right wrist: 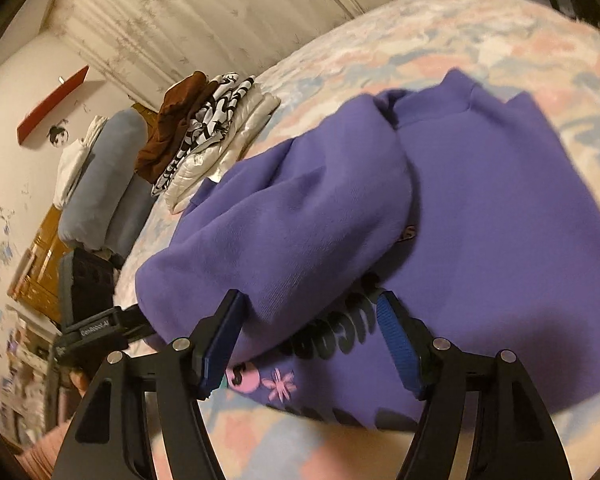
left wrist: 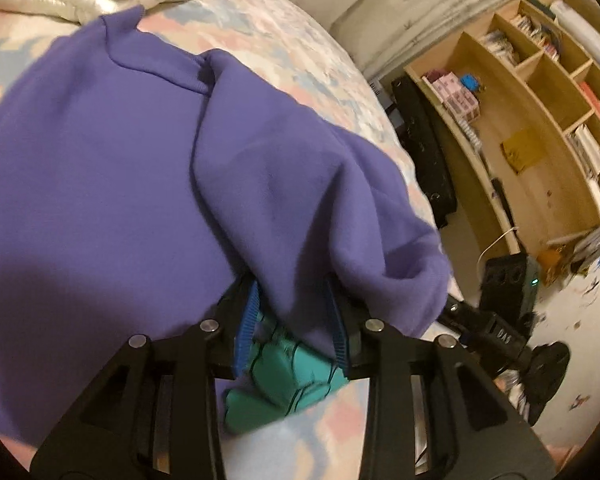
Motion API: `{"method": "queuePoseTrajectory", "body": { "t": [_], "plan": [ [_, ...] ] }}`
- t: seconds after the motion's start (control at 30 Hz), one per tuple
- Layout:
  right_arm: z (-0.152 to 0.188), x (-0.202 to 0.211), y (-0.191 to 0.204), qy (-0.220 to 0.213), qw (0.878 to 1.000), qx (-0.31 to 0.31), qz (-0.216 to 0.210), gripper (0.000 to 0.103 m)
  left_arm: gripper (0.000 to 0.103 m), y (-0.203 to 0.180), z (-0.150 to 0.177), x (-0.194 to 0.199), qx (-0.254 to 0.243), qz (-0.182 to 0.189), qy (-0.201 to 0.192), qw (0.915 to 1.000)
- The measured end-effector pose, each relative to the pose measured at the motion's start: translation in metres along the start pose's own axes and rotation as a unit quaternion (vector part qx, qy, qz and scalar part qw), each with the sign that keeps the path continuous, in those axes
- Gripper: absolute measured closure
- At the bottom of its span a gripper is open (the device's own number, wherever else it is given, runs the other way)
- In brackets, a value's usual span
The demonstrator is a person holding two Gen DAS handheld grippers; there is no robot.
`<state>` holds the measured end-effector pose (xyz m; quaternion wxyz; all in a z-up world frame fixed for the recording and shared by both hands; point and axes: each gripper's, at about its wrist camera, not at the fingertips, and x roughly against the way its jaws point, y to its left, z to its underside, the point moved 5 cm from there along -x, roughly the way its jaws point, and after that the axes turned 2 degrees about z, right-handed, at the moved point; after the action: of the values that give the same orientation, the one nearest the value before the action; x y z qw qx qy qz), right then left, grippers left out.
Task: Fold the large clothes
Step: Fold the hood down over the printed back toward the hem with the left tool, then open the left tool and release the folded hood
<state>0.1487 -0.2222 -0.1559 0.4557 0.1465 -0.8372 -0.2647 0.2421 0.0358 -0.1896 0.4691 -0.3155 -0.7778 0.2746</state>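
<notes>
Purple sweatshirt (left wrist: 100,168) spread on a pastel patchwork bedspread (left wrist: 284,40), long axis running near to far, ribbed collar (left wrist: 160,74) at the far end. Thick, soft fleece; one side folded over the body in a rounded roll. Black lettering and pink flower print (right wrist: 280,384) partly buried under the fold, unreadable. Left gripper (left wrist: 292,320) parted a little, blue ribbed pads either side of the fold, touch unclear; a teal patch (left wrist: 288,376) beneath. Right gripper (right wrist: 312,344) spread wide, clear of the roll. Stacked clothes (right wrist: 204,136) far left, blurred.
</notes>
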Motion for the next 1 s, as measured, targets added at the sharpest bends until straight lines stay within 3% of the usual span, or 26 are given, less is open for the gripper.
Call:
{"method": "queuePoseTrajectory", "body": {
  "t": [0.2, 0.27, 0.3, 0.33, 0.37, 0.43, 0.5, 0.53, 0.57, 0.6, 0.73, 0.9, 1.0],
  "plan": [
    [-0.024, -0.035, 0.001, -0.015, 0.999, -0.018, -0.024, 0.034, 0.074, -0.002, -0.02, -0.021, 0.016, 0.031, -0.026, 0.999],
    [-0.034, -0.043, 0.006, -0.021, 0.999, -0.015, -0.023, 0.039, 0.074, -0.005, -0.025, -0.025, 0.03, 0.037, -0.044, 0.9979],
    [-0.035, -0.046, 0.01, -0.026, 0.999, -0.011, -0.018, 0.056, 0.075, -0.006, -0.027, -0.025, 0.038, 0.031, -0.056, 0.9972],
    [-0.037, -0.047, 0.013, -0.024, 1.0, -0.007, -0.018, 0.076, 0.084, -0.008, -0.03, -0.024, 0.043, 0.026, -0.067, 0.9965],
    [-0.038, -0.051, 0.018, -0.019, 1.0, -0.004, -0.012, 0.078, 0.093, -0.011, -0.031, -0.023, 0.047, 0.011, -0.078, 0.9958],
    [-0.041, -0.053, 0.028, -0.02, 1.0, 0.001, 0.023, 0.082, 0.098, -0.016, -0.033, -0.023, 0.049, -0.053, -0.083, 0.9939],
    [-0.041, -0.05, 0.037, -0.019, 0.998, 0.006, 0.063, 0.084, 0.1, -0.023, -0.033, -0.017, 0.047, -0.14, -0.082, 0.9856],
    [-0.042, -0.048, 0.04, -0.016, 0.997, 0.003, 0.081, 0.085, 0.1, -0.025, -0.032, -0.014, 0.044, -0.166, -0.079, 0.982],
    [-0.041, -0.046, 0.042, -0.014, 0.995, 0.0, 0.096, 0.085, 0.1, -0.028, -0.029, -0.01, 0.037, -0.212, -0.07, 0.9741],
    [-0.038, -0.043, 0.041, -0.012, 0.993, -0.006, 0.119, 0.085, 0.1, -0.028, -0.026, -0.01, 0.038, -0.231, -0.057, 0.9706],
    [-0.018, -0.046, 0.028, 0.008, 0.987, -0.018, 0.161, 0.085, 0.099, -0.011, -0.006, -0.02, 0.065, -0.262, 0.0, 0.9628],
    [0.004, -0.059, 0.018, 0.011, 0.985, 0.002, 0.169, 0.084, 0.099, -0.006, 0.006, -0.03, 0.044, -0.281, -0.004, 0.9585],
    [0.002, -0.055, 0.019, 0.011, 0.988, 0.007, 0.151, 0.069, 0.097, -0.013, 0.004, -0.03, 0.022, -0.278, -0.007, 0.9602]
  ]
}}
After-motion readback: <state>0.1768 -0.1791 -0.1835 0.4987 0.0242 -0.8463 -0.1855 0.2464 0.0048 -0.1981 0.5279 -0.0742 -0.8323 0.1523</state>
